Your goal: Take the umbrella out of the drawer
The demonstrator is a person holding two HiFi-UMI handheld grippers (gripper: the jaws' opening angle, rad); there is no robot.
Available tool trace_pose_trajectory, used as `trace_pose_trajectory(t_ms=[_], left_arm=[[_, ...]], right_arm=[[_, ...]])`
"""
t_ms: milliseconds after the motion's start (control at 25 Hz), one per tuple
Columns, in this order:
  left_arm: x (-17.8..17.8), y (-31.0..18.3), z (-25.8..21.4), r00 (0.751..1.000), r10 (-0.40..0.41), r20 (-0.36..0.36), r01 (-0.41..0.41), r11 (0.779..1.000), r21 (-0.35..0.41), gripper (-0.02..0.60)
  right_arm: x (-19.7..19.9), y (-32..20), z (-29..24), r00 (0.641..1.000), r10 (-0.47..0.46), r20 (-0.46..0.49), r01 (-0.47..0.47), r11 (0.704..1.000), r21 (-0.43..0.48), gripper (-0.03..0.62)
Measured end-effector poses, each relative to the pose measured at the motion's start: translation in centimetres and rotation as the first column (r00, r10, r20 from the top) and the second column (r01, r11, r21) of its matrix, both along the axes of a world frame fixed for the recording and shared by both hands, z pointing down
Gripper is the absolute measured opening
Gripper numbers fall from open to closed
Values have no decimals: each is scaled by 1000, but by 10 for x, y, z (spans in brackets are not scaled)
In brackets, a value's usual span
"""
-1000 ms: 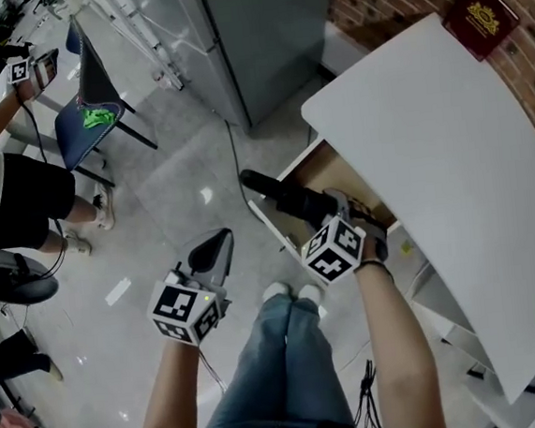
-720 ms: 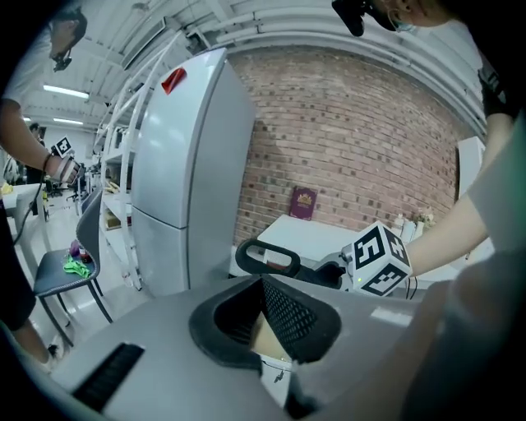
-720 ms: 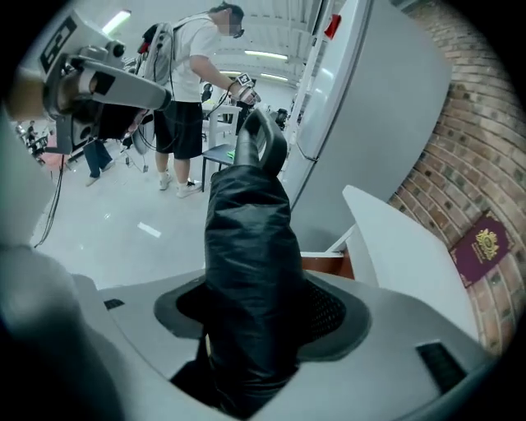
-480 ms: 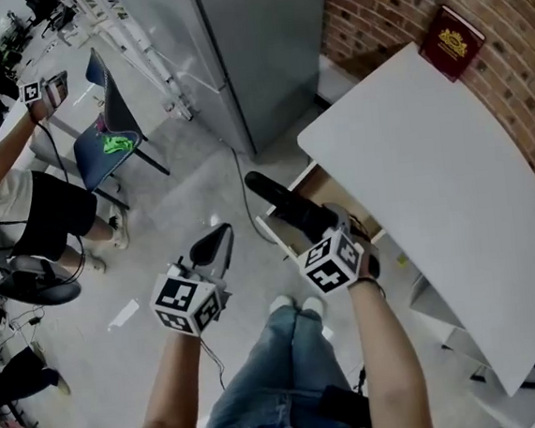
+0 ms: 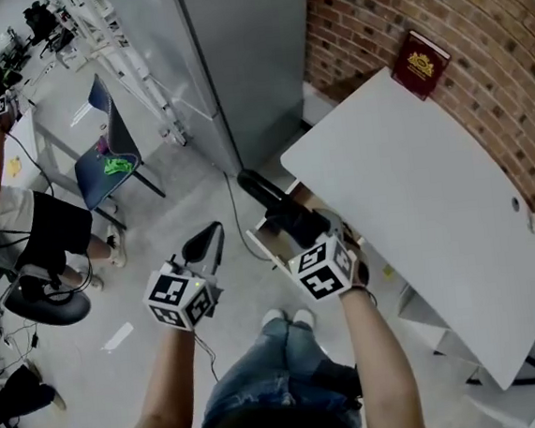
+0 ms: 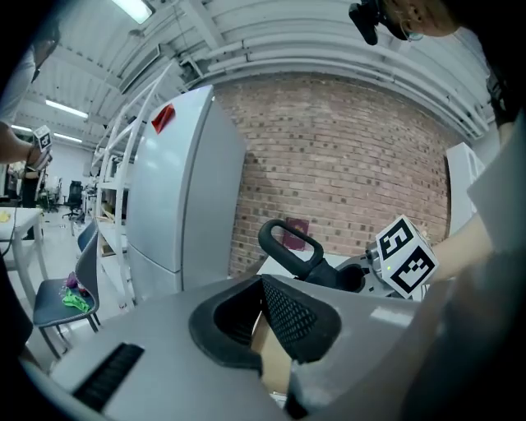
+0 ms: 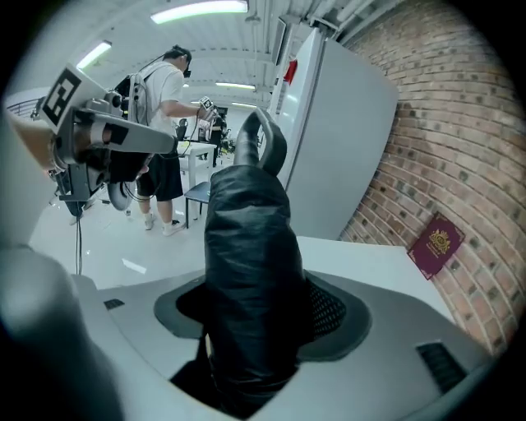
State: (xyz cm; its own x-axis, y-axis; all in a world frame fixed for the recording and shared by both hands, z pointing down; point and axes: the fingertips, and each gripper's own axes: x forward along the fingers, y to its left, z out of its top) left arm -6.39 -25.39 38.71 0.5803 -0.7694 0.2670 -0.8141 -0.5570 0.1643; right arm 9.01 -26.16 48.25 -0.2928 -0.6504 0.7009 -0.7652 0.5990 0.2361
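The black folded umbrella (image 5: 281, 207) is clamped between the jaws of my right gripper (image 5: 315, 237), its loop handle (image 5: 248, 179) pointing away toward the fridge. It hangs above the open drawer (image 5: 268, 241) under the white table (image 5: 417, 203). In the right gripper view the umbrella (image 7: 246, 263) fills the gap of the right gripper (image 7: 255, 316). My left gripper (image 5: 211, 237) hovers left of the drawer, shut with nothing in it. In the left gripper view the left gripper (image 6: 263, 308) faces the umbrella handle (image 6: 288, 243).
A grey fridge (image 5: 225, 62) stands beyond the drawer against a brick wall (image 5: 476, 38). A dark red booklet (image 5: 420, 64) leans at the table's far edge. At left are a blue chair (image 5: 110, 143), a person (image 5: 24, 222) and a cable on the floor (image 5: 232, 207).
Both grippers have risen. The umbrella has come up with the right gripper, higher above the drawer. The left gripper stays shut and bare.
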Motion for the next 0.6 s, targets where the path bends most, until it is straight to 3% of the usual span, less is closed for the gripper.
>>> trace_pose_trajectory(t_ms=[280,600], left_arm=[[10,-2,-55,1000,3,-21,-1,994,108,-6],[32,-10,-115,998,41,-45,-29,974,226,-6]], right_arm=[[4,9,-58,999,12,41,-15,997,74,272],[12,18,-139,973,80,216,-124,973,194,273]])
